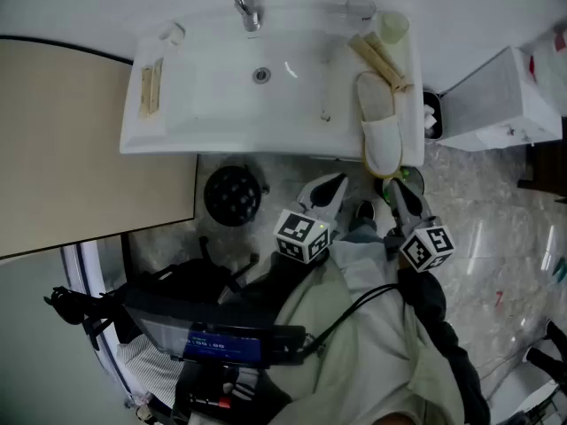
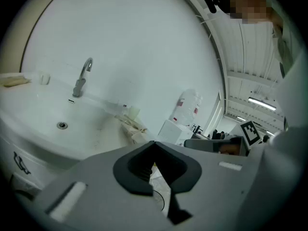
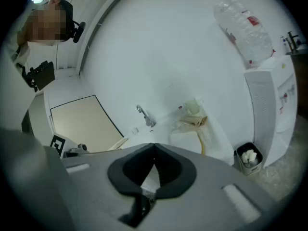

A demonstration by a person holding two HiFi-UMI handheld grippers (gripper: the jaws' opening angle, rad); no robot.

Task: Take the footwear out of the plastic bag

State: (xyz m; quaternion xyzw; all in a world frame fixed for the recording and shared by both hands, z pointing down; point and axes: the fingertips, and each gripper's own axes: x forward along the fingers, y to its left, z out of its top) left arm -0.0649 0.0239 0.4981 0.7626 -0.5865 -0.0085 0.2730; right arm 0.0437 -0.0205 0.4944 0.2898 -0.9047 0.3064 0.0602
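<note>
A white slipper (image 1: 380,129) lies on the right ledge of the white sink (image 1: 221,122), toe toward me. Behind it rests a tan-edged flat piece (image 1: 379,60), possibly a second slipper; I cannot make out a plastic bag around either. The same pile (image 3: 191,126) appears in the right gripper view and, smaller, (image 2: 132,127) in the left gripper view. My left gripper (image 1: 337,184) and right gripper (image 1: 395,193) hang low in front of the sink, below the ledge and apart from the slipper. In both gripper views the jaws (image 2: 154,144) (image 3: 154,146) meet with nothing between them.
A faucet (image 1: 243,5), a cup (image 1: 391,27) and a lying clear bottle (image 1: 353,9) sit on the sink's back rim, with a comb packet (image 1: 150,87) at the left. A small bin (image 1: 431,113) and a water dispenser (image 1: 500,104) stand to the right, a beige counter (image 1: 71,149) to the left.
</note>
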